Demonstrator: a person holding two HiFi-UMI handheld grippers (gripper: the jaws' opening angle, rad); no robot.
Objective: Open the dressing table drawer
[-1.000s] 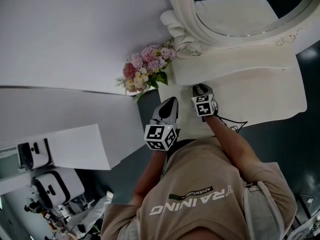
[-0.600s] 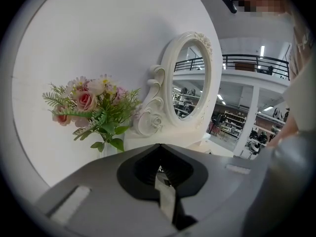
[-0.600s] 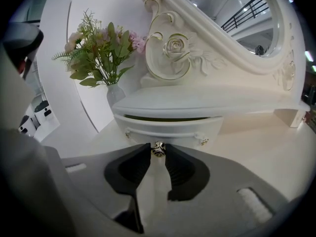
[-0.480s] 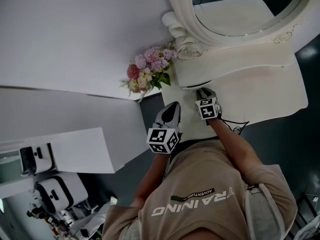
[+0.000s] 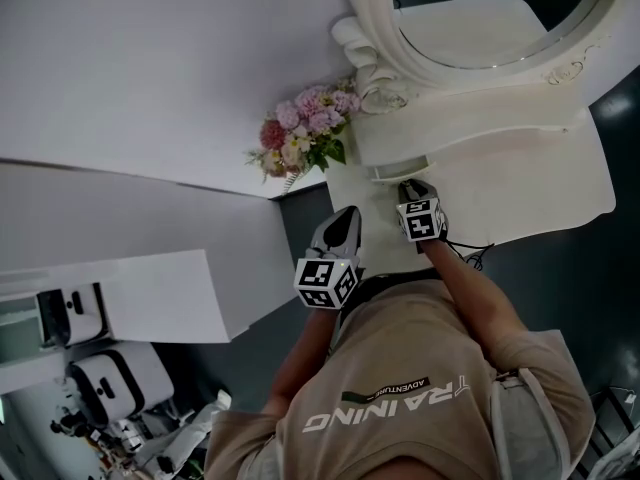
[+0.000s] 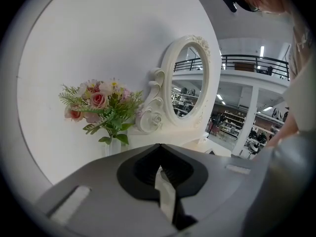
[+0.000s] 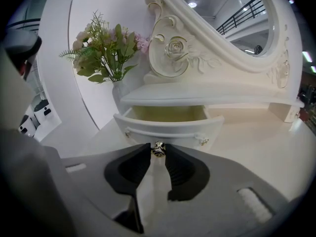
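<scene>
Our right gripper [image 7: 158, 150] is clamped on the knob [image 7: 158, 147] of the drawer [image 7: 170, 129], which stands partly pulled out below the mirror [image 7: 232, 14]. Our left gripper [image 6: 159, 147] hangs aside, jaws together, nothing held.

Shiny metal knob [image 7: 158, 149] on a smooth, glossy white drawer [image 7: 170, 128].

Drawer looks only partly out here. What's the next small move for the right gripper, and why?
Probably pull straight back toward the person: the right gripper is clamped on the knob, and the drawer shows only a shallow strip of its inside.
</scene>
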